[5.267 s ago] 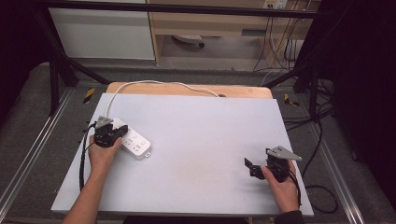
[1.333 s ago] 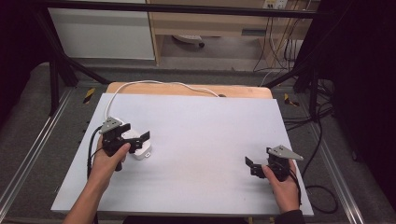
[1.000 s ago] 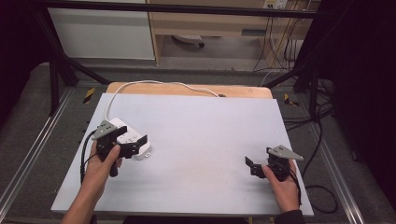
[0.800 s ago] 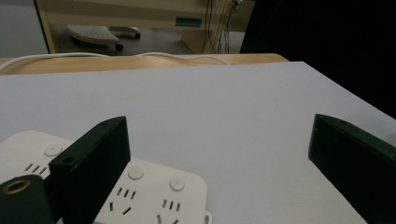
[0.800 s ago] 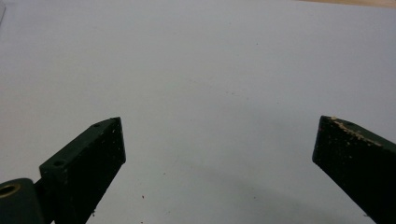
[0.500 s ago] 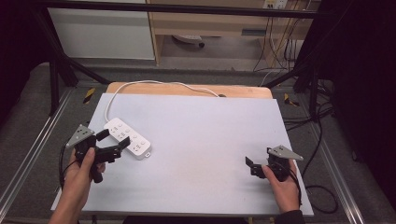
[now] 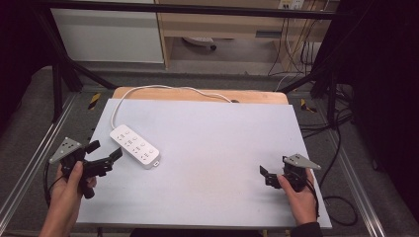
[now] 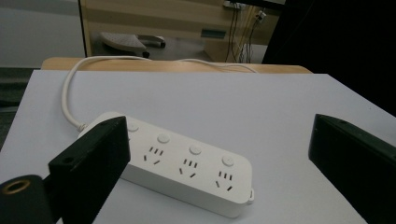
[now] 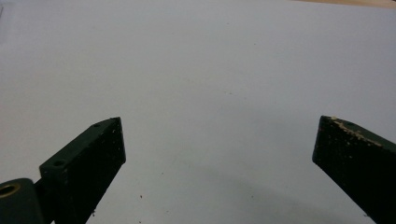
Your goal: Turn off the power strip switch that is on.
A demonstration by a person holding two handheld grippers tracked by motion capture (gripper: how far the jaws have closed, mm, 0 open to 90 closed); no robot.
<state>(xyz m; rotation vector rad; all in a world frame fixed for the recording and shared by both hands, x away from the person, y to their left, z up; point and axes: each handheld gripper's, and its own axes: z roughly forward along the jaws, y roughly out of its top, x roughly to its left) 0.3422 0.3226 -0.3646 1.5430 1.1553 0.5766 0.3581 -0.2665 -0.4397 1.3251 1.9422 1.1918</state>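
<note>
A white power strip [image 7: 135,146] with several sockets lies slantwise on the left part of the grey-white table [image 7: 212,133]. Its white cable [image 7: 163,90] loops to the far edge. At the table's left edge my left gripper [image 7: 104,150] stands open, a short way from the strip, jaws pointing at it and touching nothing. In the left gripper view the strip [image 8: 187,163] lies just beyond the wide-apart jaws of that gripper [image 8: 217,128], and the cable [image 8: 70,98] curves off to the back. My right gripper [image 7: 266,176] rests open near the front right, over bare table [image 9: 210,70].
A wooden board [image 7: 197,95] shows along the table's far edge. Metal frame rails [image 7: 29,163] run down both sides. Dark cables [image 7: 341,148] trail on the floor at the right. A pale cabinet [image 7: 108,29] stands beyond the table.
My left gripper has drawn back from over the power strip, to the left and toward the near edge, leaving the strip uncovered. The strip and the right gripper have stayed put.
</note>
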